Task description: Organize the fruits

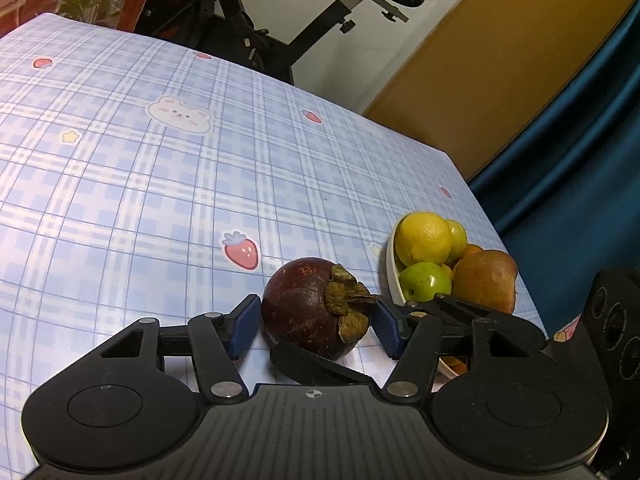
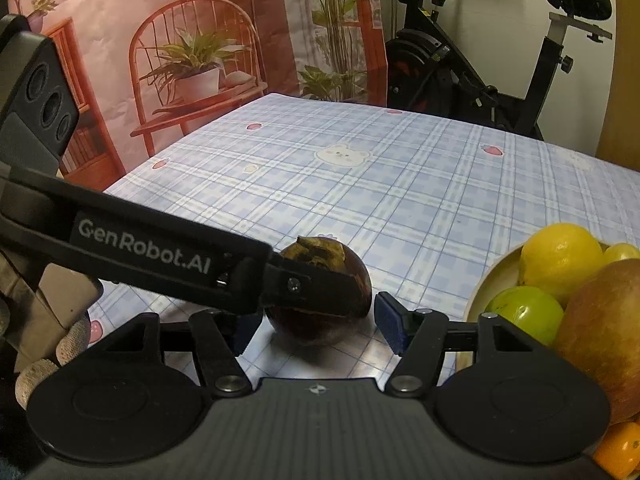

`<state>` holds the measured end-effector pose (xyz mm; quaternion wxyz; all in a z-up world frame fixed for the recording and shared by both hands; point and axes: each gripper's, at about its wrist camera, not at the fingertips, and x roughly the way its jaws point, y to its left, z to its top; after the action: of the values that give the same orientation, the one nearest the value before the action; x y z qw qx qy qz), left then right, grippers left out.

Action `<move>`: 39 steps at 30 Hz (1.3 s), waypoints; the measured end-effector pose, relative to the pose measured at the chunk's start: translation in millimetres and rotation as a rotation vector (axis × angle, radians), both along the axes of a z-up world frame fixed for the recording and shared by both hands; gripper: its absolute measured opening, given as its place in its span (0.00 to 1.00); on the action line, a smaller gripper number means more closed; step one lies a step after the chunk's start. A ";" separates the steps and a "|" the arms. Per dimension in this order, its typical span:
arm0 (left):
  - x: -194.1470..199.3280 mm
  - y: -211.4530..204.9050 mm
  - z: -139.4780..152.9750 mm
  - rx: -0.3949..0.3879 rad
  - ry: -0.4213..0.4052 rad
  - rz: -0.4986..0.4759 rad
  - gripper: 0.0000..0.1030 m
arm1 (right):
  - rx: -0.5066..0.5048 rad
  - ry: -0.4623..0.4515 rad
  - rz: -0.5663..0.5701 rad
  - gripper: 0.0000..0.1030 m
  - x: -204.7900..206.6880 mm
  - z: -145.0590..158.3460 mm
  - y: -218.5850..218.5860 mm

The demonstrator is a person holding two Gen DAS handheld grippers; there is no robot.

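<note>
A gloved hand (image 2: 60, 348) at the far left of the right wrist view holds the left tool (image 1: 316, 316), which reaches in from that side. Its jaws stand at a middling width, and a dark purple mangosteen (image 1: 304, 304) sits between them. In the left tool's own view, the left blue pad (image 1: 244, 326) lies against the fruit's skin. The right pad (image 1: 386, 328) meets the dry brown calyx, so the left tool appears closed on the mangosteen. The fruit rests on the counter (image 1: 160, 200), which has a blue checked cloth printed with strawberries and a bear.

The right tool (image 2: 316, 324) straddles the same mangosteen from the other side, also about half open. Its left pad is hidden behind the left tool's finger. Its right pad (image 2: 390, 328) stands just clear of the fruit, with a sliver of cloth showing between them, so this tool does not appear to grip. One of its black fingers crosses low in front of the fruit in the left wrist view.

Just right of both tools sits a pale bowl (image 1: 390, 264). It holds a yellow lemon (image 1: 424, 238), a green fruit (image 1: 424, 282) and a brownish-red fruit (image 1: 486, 280), with orange pieces underneath. Beyond the counter's far edge stands an exercise bike (image 2: 500, 80).
</note>
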<state>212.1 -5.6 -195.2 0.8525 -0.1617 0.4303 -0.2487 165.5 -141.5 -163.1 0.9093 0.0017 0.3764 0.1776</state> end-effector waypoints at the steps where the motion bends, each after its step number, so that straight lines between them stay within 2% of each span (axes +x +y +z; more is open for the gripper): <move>1: 0.1 0.1 -0.2 0.000 -0.001 0.000 0.61 | 0.008 0.001 0.001 0.60 -0.2 -0.1 -0.7; 16: -11.7 -14.4 5.1 -0.014 -0.023 -0.013 0.61 | 0.040 -0.014 -0.044 0.60 -13.9 7.2 -13.6; 33: -28.1 -36.5 29.1 -0.044 -0.087 -0.037 0.61 | 0.116 -0.097 -0.106 0.60 -47.8 32.8 -42.3; 39: -32.4 -51.7 38.1 0.006 -0.125 -0.067 0.59 | 0.138 -0.131 -0.125 0.60 -58.2 41.5 -51.3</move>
<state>179.8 -57.3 -157.1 0.8695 -0.1285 0.3821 -0.2856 107.3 -192.8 -121.6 0.9389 0.0763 0.3023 0.1458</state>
